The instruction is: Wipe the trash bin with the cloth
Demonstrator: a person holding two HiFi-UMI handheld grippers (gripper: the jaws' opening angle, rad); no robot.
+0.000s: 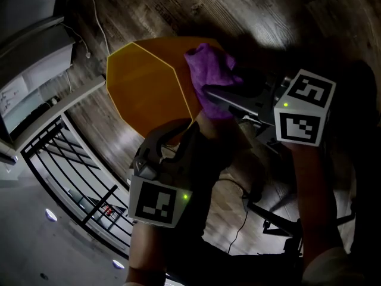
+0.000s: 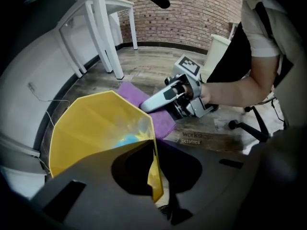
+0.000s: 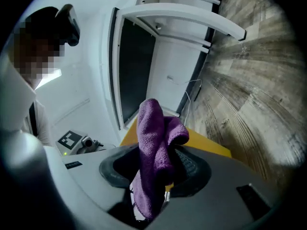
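You have the yellow plastic trash bin with flat, angled walls on the wooden plank floor, close to the floor's edge where the white wall base runs. I cannot tell from the views if the bin stands upright or is tipped.

Your left tool points steeply down at the near side of the bin. In the left gripper view its jaws are closed narrow on the thin yellow wall at the bin's rim, so the left tool is holding the bin.

Your right tool comes in about level from the right. In the right gripper view its jaws are closed on the purple microfibre cloth, which stands up folded out of the right tool and bends over at the top. The bin's yellow edge shows just behind the cloth.

From the head view the cloth lies against the far right edge of the bin. In the left gripper view the cloth is just beside the outer wall, under the right tool. It is not clear whether it presses on the wall.

White furniture legs stand on the floor beyond the bin.
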